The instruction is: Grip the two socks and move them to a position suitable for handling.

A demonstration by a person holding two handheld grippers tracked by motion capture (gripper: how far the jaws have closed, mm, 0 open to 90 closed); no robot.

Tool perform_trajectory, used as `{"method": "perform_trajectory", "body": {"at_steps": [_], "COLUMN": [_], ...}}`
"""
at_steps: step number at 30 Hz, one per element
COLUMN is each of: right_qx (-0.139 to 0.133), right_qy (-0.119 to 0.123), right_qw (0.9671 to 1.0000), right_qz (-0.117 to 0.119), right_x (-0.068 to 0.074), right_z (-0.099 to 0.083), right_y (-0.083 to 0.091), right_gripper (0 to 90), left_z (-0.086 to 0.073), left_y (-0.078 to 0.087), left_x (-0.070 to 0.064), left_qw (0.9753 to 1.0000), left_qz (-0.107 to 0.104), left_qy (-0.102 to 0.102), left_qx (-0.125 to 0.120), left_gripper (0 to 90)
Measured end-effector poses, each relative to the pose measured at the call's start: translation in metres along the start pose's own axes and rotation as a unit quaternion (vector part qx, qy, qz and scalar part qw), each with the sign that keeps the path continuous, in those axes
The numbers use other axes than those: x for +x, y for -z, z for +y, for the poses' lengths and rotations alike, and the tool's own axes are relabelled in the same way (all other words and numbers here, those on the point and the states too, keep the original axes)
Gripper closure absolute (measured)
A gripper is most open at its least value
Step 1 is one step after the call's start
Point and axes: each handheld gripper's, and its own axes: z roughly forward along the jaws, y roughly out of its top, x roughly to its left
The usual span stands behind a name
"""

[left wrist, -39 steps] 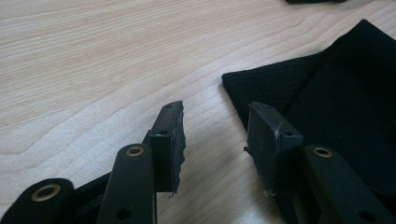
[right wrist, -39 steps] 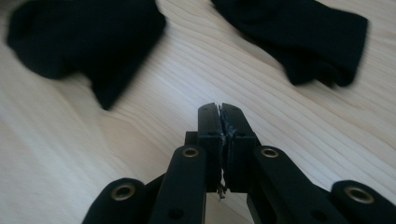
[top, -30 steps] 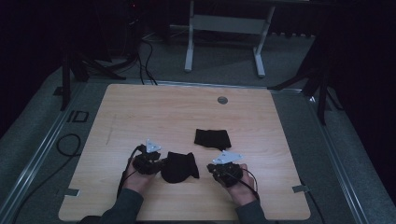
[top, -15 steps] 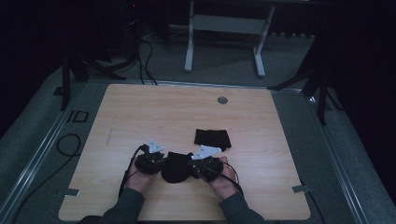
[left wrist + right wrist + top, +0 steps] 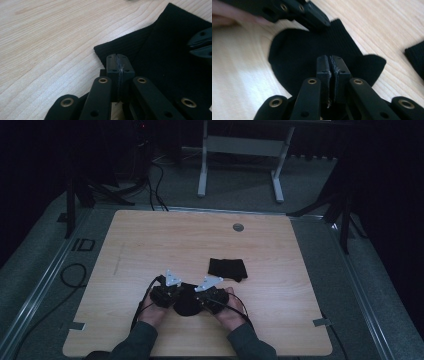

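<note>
A black sock lies flat on the wooden table near its front edge, between my two grippers. My left gripper is shut, and its tips pinch the ribbed cuff edge of the sock. From the other side, my right gripper hovers shut over the middle of the sock. In the high view the left gripper and right gripper nearly meet over the sock. The left gripper appears at the cuff in the right gripper view.
A second black sock, folded, lies just beyond and to the right of the hands, its edge also seen in the right gripper view. A round grommet sits near the table's far edge. Cables trail off the left side.
My right gripper has moved left from beside the sock to over its middle, close to the left gripper. The left gripper has stayed at the sock's left edge.
</note>
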Motion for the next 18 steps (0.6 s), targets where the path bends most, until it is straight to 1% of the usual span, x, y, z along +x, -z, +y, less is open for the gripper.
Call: {"method": "perform_trajectory", "body": {"at_steps": [3,6,8,10,12,16,18], "right_qx": [0.016,0.027,0.024,0.028,0.025,0.034,0.045], "right_qy": [-0.002,-0.012,-0.021,-0.027,-0.036,-0.043,-0.04], "right_qw": [0.9998,0.9993,0.9992,0.9986,0.9983,0.9965,0.9944], "right_qz": [-0.015,-0.023,-0.022,-0.035,-0.038,-0.063,-0.087], "right_x": [-0.003,-0.008,-0.013,-0.017,-0.022,-0.03,-0.033], "right_z": [-0.006,-0.014,-0.019,-0.024,-0.028,-0.033,-0.035], "right_y": [-0.004,-0.005,-0.002,0.001,0.004,0.01,0.011], "right_gripper": [85.3,85.6,86.0,86.9,87.4,87.9,87.9], "left_z": [0.0,0.0,0.0,0.0,0.0,0.0,0.0], "left_y": [0.0,0.0,0.0,0.0,0.0,0.0,0.0], "left_x": [0.0,0.0,0.0,-0.001,-0.001,0.0,0.0], "left_qw": [1.0,1.0,1.0,1.0,1.0,0.9999,1.0], "left_qz": [0.003,0.002,0.004,0.005,0.005,0.005,0.005], "left_qy": [-0.004,-0.003,-0.006,-0.005,-0.006,-0.006,-0.005], "left_qx": [0.004,0.006,0.007,0.006,0.006,0.007,0.007], "left_gripper": [89.9,89.9,90.0,90.0,90.0,90.0,90.0]}}
